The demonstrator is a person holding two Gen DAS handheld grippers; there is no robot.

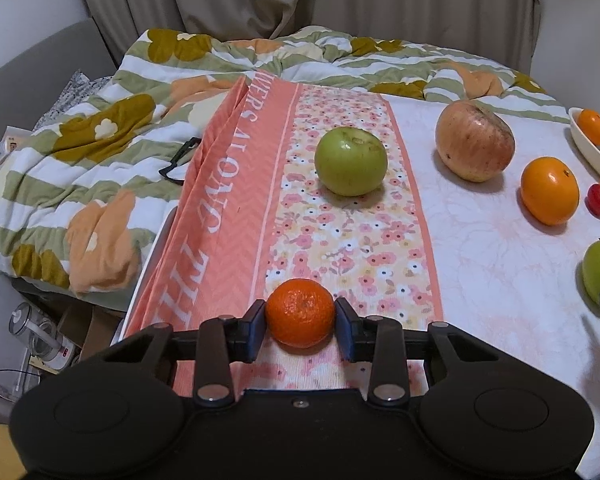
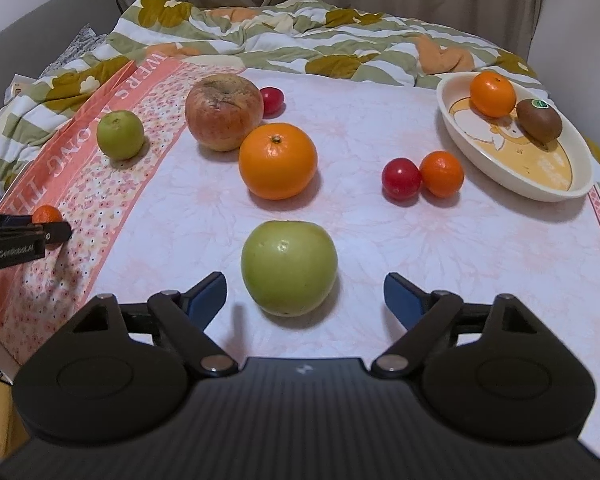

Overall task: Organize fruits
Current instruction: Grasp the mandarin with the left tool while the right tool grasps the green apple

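Note:
My left gripper [image 1: 300, 320] is shut on a small mandarin [image 1: 300, 310] that rests on the floral pink cloth [image 1: 340, 240] near the table's front left; both blue pads touch its sides. The right wrist view shows that same mandarin [image 2: 46, 214] at the far left. My right gripper [image 2: 304, 286] stands open around a large green apple [image 2: 288, 268], its fingertips [image 2: 214, 286] apart from the fruit. A cream bowl [image 2: 540, 190] at the back right holds an orange [image 2: 492, 94] and a kiwi [image 2: 538, 119].
Loose on the table lie a small green apple [image 2: 120, 134], a big reddish apple [image 2: 224, 112], a large orange [image 2: 278, 160], two cherry tomatoes [image 2: 400, 179] [image 2: 272, 100] and another small mandarin [image 2: 441, 173]. A flowered quilt [image 1: 100, 152] lies behind and left; the table's left edge drops off.

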